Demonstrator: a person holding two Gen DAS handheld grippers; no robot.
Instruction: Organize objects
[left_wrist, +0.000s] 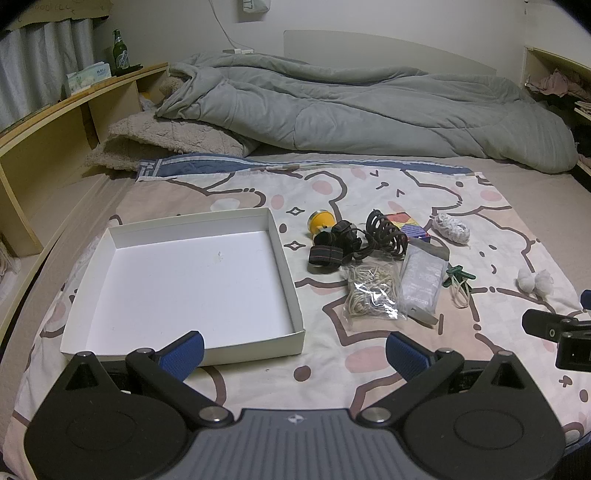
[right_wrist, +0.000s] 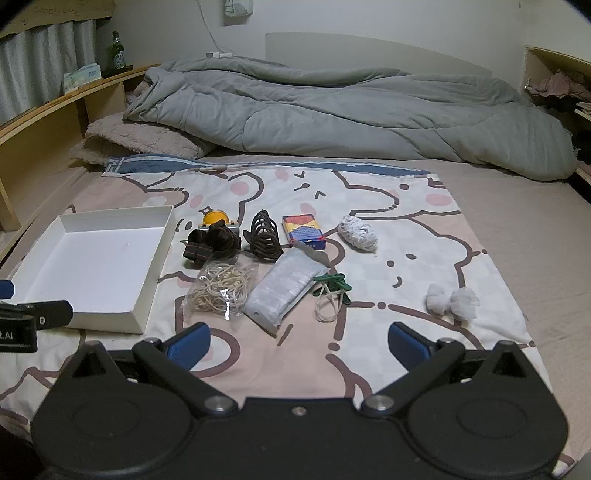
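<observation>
Far left sits the white box (left_wrist: 184, 280) — shallow, empty, lying flat on the cartoon-print sheet (right_wrist: 406, 229), and the left gripper (left_wrist: 293, 350) hangs right at its near wall, blue pads (left_wrist: 183, 350) spread wide with nothing between them. Moving right there's the pile: a yellow-headed lamp with black straps (right_wrist: 214, 236), a dark coiled cord (right_wrist: 264, 236), a clear bag of rubber bands (right_wrist: 221, 290), a long silvery packet (right_wrist: 282, 295) (its long axis runs from near-left to far-right, slanted toward the right gripper's view), a colourful small carton (right_wrist: 303, 230), green clips with a loose band (right_wrist: 332, 291), a white crochet bundle (right_wrist: 358, 232), and two cotton balls (right_wrist: 452, 302) farthest right. The right gripper (right_wrist: 298, 341) is also wide open and empty, sitting just short of the packet and clips. So the clutter lies ahead of the right gripper and the box is off to its left — probably the right hand picks, then carries leftward into the box.
</observation>
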